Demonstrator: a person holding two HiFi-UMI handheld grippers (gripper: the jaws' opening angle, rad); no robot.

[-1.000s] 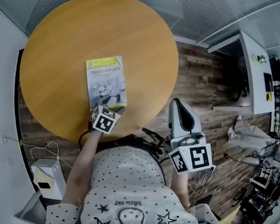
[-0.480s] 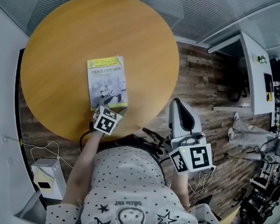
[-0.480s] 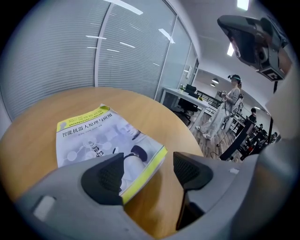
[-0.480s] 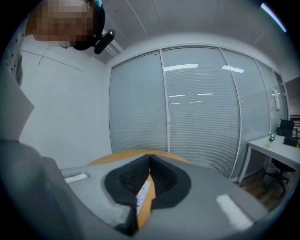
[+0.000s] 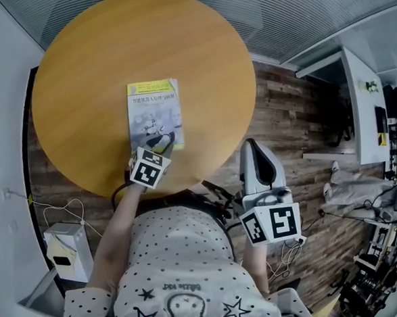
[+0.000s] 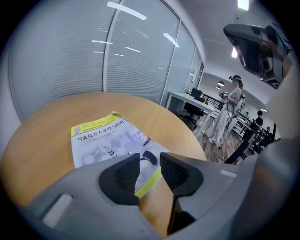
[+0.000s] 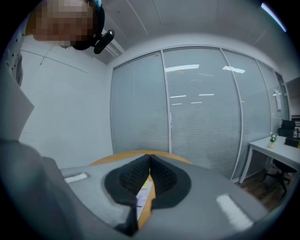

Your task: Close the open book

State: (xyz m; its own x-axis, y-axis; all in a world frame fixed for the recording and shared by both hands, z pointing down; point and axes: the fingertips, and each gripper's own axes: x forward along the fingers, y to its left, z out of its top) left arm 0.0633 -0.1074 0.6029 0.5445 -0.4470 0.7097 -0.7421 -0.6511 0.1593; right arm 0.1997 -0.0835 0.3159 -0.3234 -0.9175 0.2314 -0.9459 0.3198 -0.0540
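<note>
Book [image 5: 153, 114] lies cover up, at 6 o'clock from the middle of the counter [image 5: 91, 45]; it reads as already closed. Your left claw [image 5: 163, 144] sits at its 5 o'clock corner, half spread, pinching nothing. Right claw [image 5: 251, 146] is pressed together, off the counter.

Next: check the cover lies flat, then lift clear.

Versus the earlier frame: left jaws have just narrowed from wide, and the tip now overlaps the corner.

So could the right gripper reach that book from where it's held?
Probably yes. The right gripper hangs just off the edge of the table, jaws shut, and only bare tabletop lies between it and the book, which lies flat and closed.
</note>
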